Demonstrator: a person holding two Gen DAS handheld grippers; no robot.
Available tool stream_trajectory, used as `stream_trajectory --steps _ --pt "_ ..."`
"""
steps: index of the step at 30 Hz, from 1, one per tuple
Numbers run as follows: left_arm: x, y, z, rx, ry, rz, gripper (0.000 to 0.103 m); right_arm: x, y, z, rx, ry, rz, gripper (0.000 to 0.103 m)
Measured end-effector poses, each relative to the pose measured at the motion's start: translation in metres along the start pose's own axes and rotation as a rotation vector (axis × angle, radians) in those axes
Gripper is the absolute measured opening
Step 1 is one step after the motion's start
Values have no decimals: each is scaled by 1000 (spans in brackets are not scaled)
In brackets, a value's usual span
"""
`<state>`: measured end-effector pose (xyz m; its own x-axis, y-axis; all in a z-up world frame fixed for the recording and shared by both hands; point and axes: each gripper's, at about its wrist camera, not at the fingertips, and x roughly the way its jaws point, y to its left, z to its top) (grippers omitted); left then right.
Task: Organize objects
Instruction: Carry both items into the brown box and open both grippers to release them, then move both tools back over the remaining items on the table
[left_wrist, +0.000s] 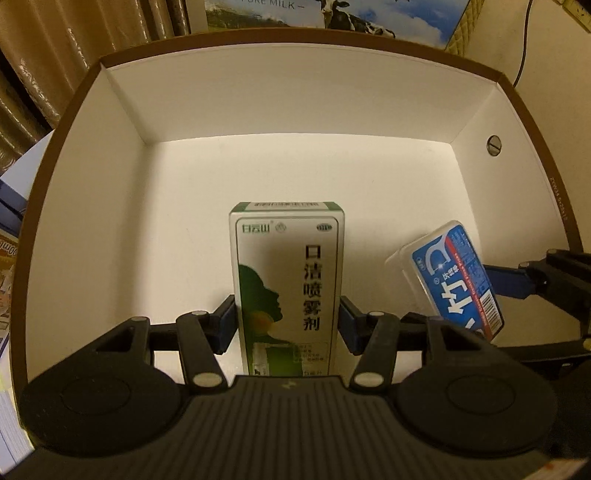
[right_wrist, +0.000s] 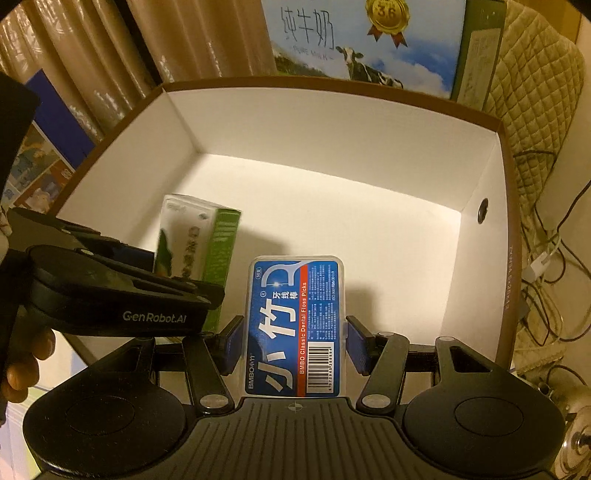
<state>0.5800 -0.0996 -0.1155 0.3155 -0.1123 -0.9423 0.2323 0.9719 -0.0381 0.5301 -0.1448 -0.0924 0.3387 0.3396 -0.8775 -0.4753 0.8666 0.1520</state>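
Note:
My left gripper is shut on a white and green spray carton, held upright over the floor of a white box with a brown rim. To its right, my right gripper is shut on a blue floss pick case, also inside the box. In the left wrist view the floss pick case leans at the right, with the right gripper's fingers behind it. In the right wrist view the spray carton shows at the left, partly hidden by the left gripper's body.
The box is otherwise bare inside, with a round fitting in its right wall. A milk carton case stands behind it, beside a quilted cloth. Cables lie at the right. A hand shows at the left.

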Motion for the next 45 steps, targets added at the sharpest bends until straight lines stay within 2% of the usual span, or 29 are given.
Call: stream_trajectory --steps 4,7,12,16,18,20,23,30,32,37,41,45 --pt "-2 -1 1 2 -3 2 53 0 -5 -1 9 6 3 54" --pt "-8 1 0 -3 -21 4 65 -1 -8 -2 16 7 7 54" --pt "-17 10 0 -25 -42 21 65 -3 -9 0 50 -7 27 54" --pt "-31 20 -7 -73 -71 33 70 1 -8 10 84 -25 42 54" --pt "-37 24 -8 -90 -86 37 72 1 -10 11 106 -39 40 56" --pt "-46 27 -9 -105 -104 44 75 -2 -11 11 114 -54 63 62" --pt "-57 33 -9 -133 -126 48 75 -10 -11 9 90 -81 61 66" --pt "-95 32 -40 -195 -203 76 77 -47 -7 -7 51 -163 106 67" --pt "-109 31 -51 -217 -230 79 81 -60 -6 -14 44 -187 122 67" --pt "-139 25 -79 -265 -276 99 81 -88 -5 -33 36 -232 165 67" --pt "-157 16 -107 -282 -289 129 82 -109 -6 -52 35 -259 181 67" --pt "-169 8 -136 -318 -290 126 83 -123 -6 -69 40 -261 194 67"
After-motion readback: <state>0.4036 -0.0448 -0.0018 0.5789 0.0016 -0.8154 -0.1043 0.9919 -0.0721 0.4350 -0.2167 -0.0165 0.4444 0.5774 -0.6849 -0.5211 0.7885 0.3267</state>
